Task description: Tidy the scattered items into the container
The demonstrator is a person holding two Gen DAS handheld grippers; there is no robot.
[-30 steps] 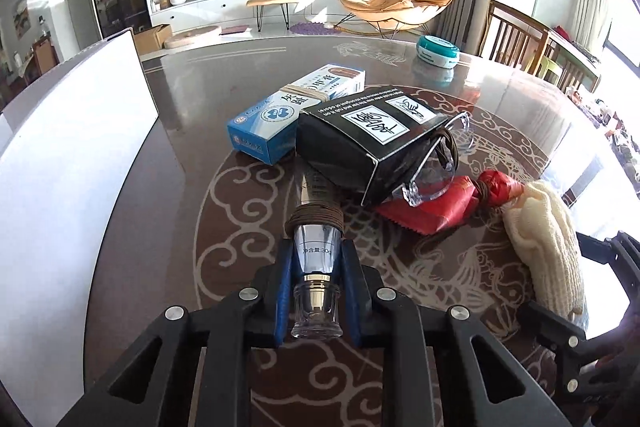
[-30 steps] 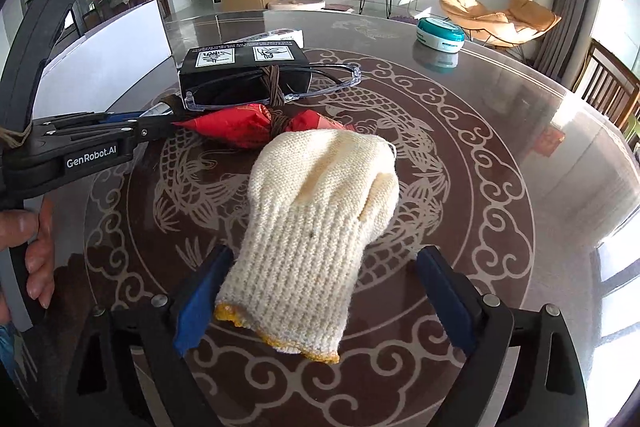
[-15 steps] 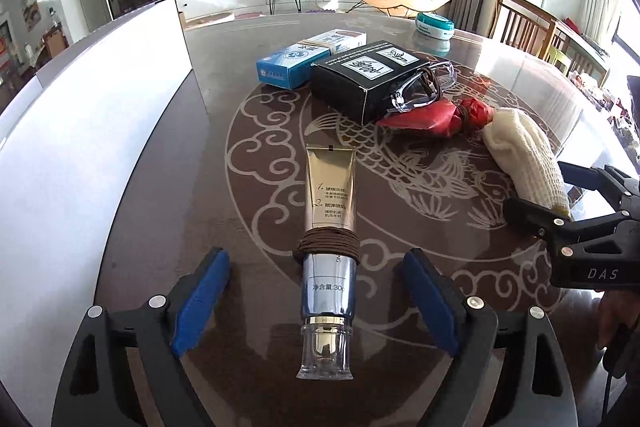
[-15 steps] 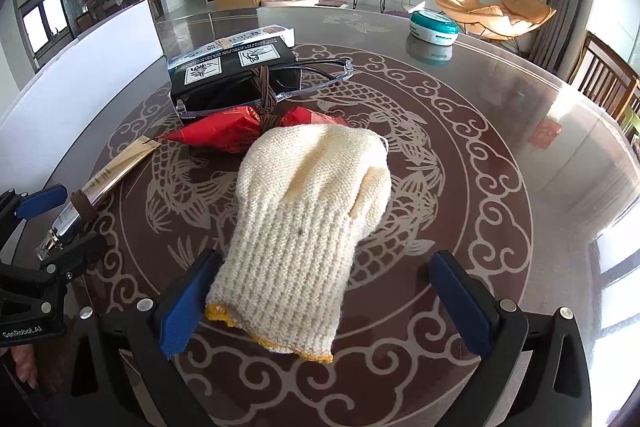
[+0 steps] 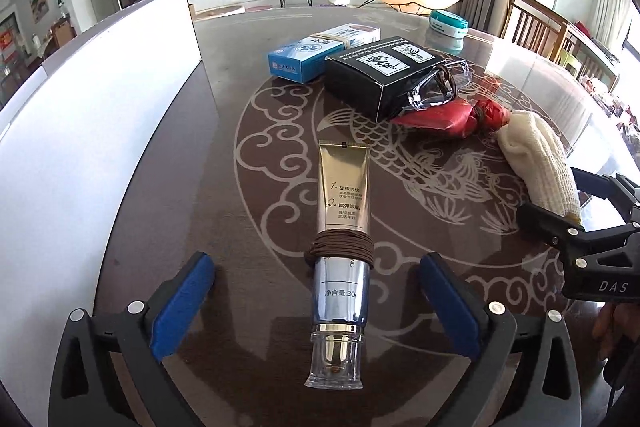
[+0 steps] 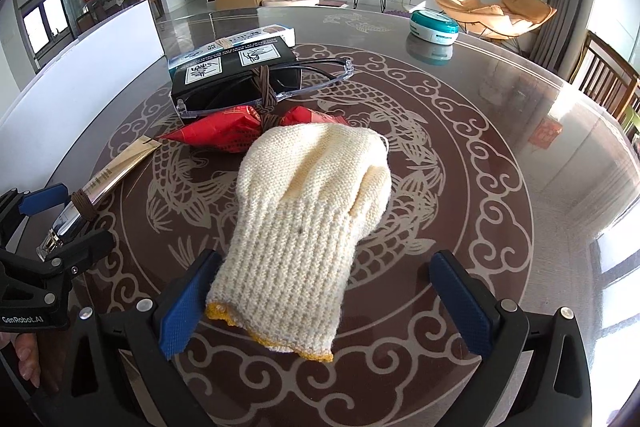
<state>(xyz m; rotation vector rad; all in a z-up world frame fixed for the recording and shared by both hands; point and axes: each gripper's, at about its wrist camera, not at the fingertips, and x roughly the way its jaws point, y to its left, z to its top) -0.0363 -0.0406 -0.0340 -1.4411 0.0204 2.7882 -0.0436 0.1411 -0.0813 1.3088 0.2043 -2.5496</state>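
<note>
Gold/silver tube [image 5: 343,227] flat, brown cord round middle, clear cap at 6 o'clock. Blue box [image 5: 320,51] at 12, touching black box [image 5: 384,75]; clear glasses [image 5: 436,91], red packet [image 5: 444,115], cream glove [image 5: 540,167] twd 2–3. White container [image 5: 100,115] at 9.

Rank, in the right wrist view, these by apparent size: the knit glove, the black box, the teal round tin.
1. knit glove, though nearness to the camera enlarges it
2. black box
3. teal round tin, far away, so its true size is unsure

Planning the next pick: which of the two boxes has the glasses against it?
The black box, nearer the tools; clear glasses lean on its side. The blue box behind has none.
</note>
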